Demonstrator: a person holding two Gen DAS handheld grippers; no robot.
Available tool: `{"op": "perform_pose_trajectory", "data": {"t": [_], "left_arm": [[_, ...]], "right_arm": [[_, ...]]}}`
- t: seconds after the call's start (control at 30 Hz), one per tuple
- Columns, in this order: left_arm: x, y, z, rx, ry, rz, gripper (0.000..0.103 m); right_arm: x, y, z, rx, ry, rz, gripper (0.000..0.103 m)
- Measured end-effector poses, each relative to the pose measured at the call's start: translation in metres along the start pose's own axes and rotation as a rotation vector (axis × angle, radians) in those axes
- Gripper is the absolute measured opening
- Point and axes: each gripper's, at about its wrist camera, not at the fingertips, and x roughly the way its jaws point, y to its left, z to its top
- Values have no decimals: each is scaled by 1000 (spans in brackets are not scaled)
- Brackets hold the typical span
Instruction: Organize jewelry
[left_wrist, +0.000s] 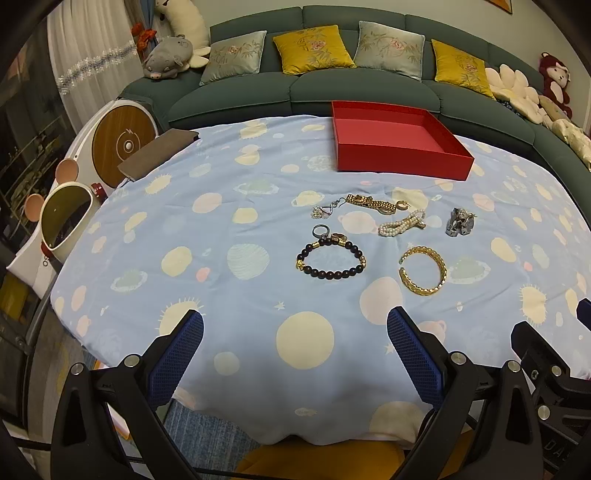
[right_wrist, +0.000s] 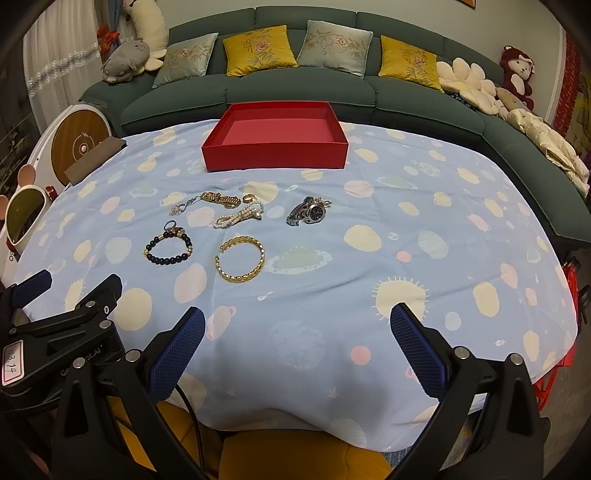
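- Red box (right_wrist: 274, 153) sits near the table's far edge, with nothing in it.
- Jewelry lies mid-table, nearer than the box: beaded bracelet (right_wrist: 168, 249), gold bangle (right_wrist: 240, 259), pearls (right_wrist: 238, 216), gold watch (right_wrist: 220, 198), silver watch (right_wrist: 308, 214).
- Left gripper (left_wrist: 295, 325) and right gripper (right_wrist: 297, 321) hover over the near edge, fingers wide apart, holding nothing.
- Blue planet-print cloth (right_wrist: 406, 258) covers the table; green sofa (right_wrist: 295, 92) stands behind.

Both views lit evenly by soft, dim indoor light from above; no hard shadows cast on tablecloth (left_wrist: 258, 184). Slight bluish cast seen. Strong fisheye bending noted at edges, corners blacked out by lens rim. Table centre rendered sharp; sofa (right_wrist: 295, 92) slightly softer. Small highlights caught on gold bangle (right_wrist: 240, 260). No motion blur seen.
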Motion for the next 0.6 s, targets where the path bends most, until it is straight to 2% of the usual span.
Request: {"op": "perform_pose_trajectory", "data": {"t": [0.6], "left_arm": [[7, 4, -1, -2, 12, 0, 97]], "right_arm": [[4, 2, 1, 11, 10, 2, 98]]}}
